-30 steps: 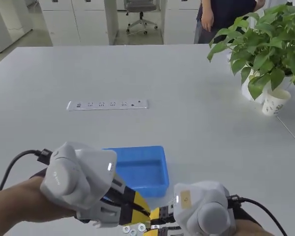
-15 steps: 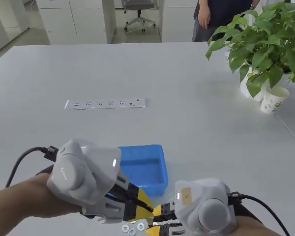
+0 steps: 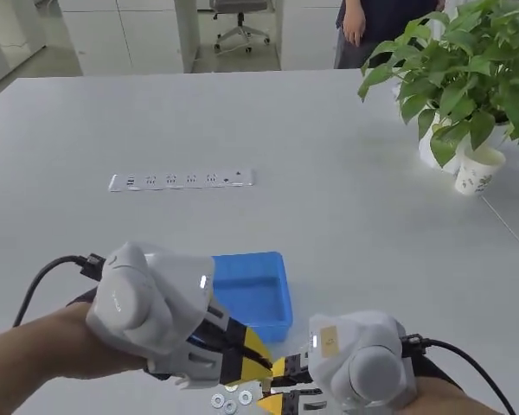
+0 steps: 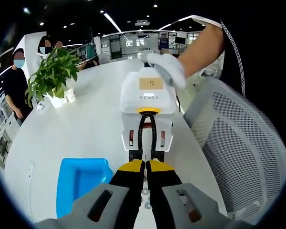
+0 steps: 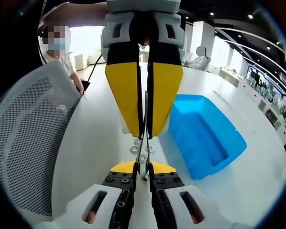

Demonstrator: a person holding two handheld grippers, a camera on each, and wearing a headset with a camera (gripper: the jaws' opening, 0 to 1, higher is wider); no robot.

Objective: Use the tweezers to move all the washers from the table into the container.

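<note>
Several small metal washers (image 3: 229,401) (image 5: 136,149) lie on the white table just in front of the blue container (image 3: 281,285) (image 5: 205,138) (image 4: 81,183). My two grippers meet tip to tip over them. The left gripper (image 3: 258,365) (image 4: 145,164) has its yellow pads pressed together on thin metal tweezers (image 5: 144,95). The tweezers run down past the washers into the right gripper (image 3: 272,396) (image 5: 143,168), whose jaws are shut on their other end. The container looks empty where its inside shows.
A white power strip (image 3: 182,180) lies mid-table. A potted plant (image 3: 467,78) and a paper cup (image 3: 476,171) stand at the right edge. A person (image 3: 372,26) stands beyond the far edge. A mesh chair (image 4: 248,143) is at the near side.
The head camera has tilted a little. The left gripper has edged right, closer to the right gripper. Both stay shut, tip to tip, over the washers.
</note>
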